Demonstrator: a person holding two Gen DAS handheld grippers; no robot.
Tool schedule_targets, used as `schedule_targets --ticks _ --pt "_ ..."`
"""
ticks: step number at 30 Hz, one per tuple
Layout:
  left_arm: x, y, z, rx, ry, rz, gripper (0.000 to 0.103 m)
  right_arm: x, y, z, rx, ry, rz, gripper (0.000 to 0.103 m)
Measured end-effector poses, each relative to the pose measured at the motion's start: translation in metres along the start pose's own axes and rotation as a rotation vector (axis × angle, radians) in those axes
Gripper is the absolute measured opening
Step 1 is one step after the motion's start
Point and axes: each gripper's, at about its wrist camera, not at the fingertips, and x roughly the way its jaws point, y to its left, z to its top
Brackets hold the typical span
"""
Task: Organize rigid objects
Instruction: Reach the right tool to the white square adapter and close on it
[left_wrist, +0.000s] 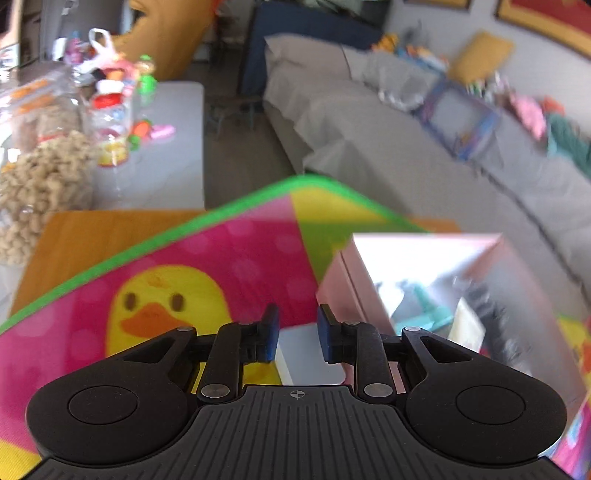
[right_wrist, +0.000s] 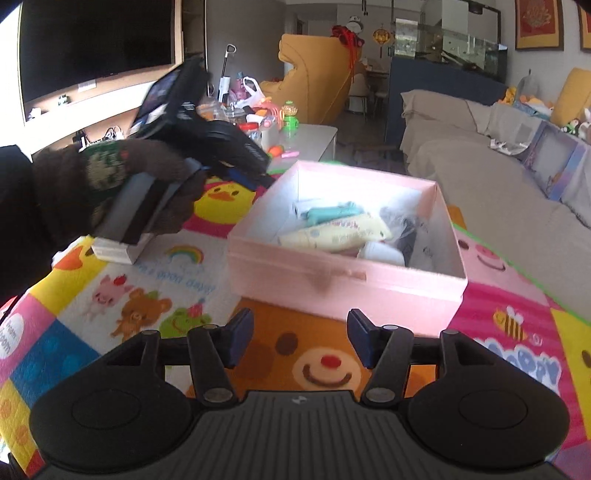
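Observation:
A pink open box (right_wrist: 343, 273) stands on a colourful play mat (right_wrist: 147, 280). Inside lie a teal item (right_wrist: 332, 213), a yellow pouch (right_wrist: 343, 230), a white object (right_wrist: 380, 254) and a dark bagged item (right_wrist: 406, 225). My right gripper (right_wrist: 300, 338) is open and empty, low over the mat in front of the box. My left gripper (left_wrist: 297, 334) is open and empty beside the box's left wall (left_wrist: 343, 280); the right wrist view shows it held in a gloved hand (right_wrist: 110, 177) over a white flat box (right_wrist: 118, 247).
A grey coffee table (right_wrist: 314, 136) behind the mat holds toys and jars (left_wrist: 44, 173). A grey sofa (right_wrist: 480, 162) runs along the right with a purple box (right_wrist: 554, 162) on it. The mat has a green edge (left_wrist: 236, 206).

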Motion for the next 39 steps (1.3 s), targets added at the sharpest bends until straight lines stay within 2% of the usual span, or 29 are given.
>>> schedule_targets --ticks 4,7,16,21,24,26,30,32,35,36,39 --pt "-0.007 0.008 -0.007 -0.004 0.017 -0.043 0.020 0.004 -0.005 -0.009 0.019 0.026 0.016 0.056" --pt "-0.022 0.011 -0.022 0.028 0.030 -0.083 0.020 0.009 -0.002 -0.010 0.020 0.035 0.038 0.056" --pt "-0.088 0.009 -0.095 0.115 0.059 -0.240 0.022 0.017 0.037 -0.005 -0.065 0.040 0.129 0.056" --pt "-0.118 0.018 -0.132 0.031 0.079 -0.281 0.022 0.038 0.056 -0.002 -0.109 0.084 0.163 0.056" --pt "-0.137 0.027 -0.137 0.019 0.046 -0.251 0.022 0.054 0.066 0.005 -0.130 0.087 0.177 0.056" --pt "-0.153 0.041 -0.132 -0.024 -0.016 -0.207 0.022 0.068 0.073 0.011 -0.143 0.079 0.157 0.056" --pt "-0.183 0.083 -0.115 -0.160 -0.208 -0.022 0.022 0.090 0.077 0.024 -0.082 0.099 0.148 0.057" --pt "-0.190 0.108 -0.109 -0.240 -0.275 0.068 0.022 0.093 0.076 0.027 -0.043 0.099 0.167 0.060" --pt "-0.183 0.139 -0.108 -0.337 -0.264 0.173 0.022 0.092 0.081 0.026 -0.055 0.097 0.229 0.057" --pt "-0.180 0.145 -0.110 -0.360 -0.246 0.191 0.022 0.090 0.084 0.025 -0.077 0.105 0.263 0.053" --pt "-0.171 0.151 -0.121 -0.392 -0.192 0.136 0.022 0.081 0.090 0.020 -0.138 0.126 0.335 0.052"
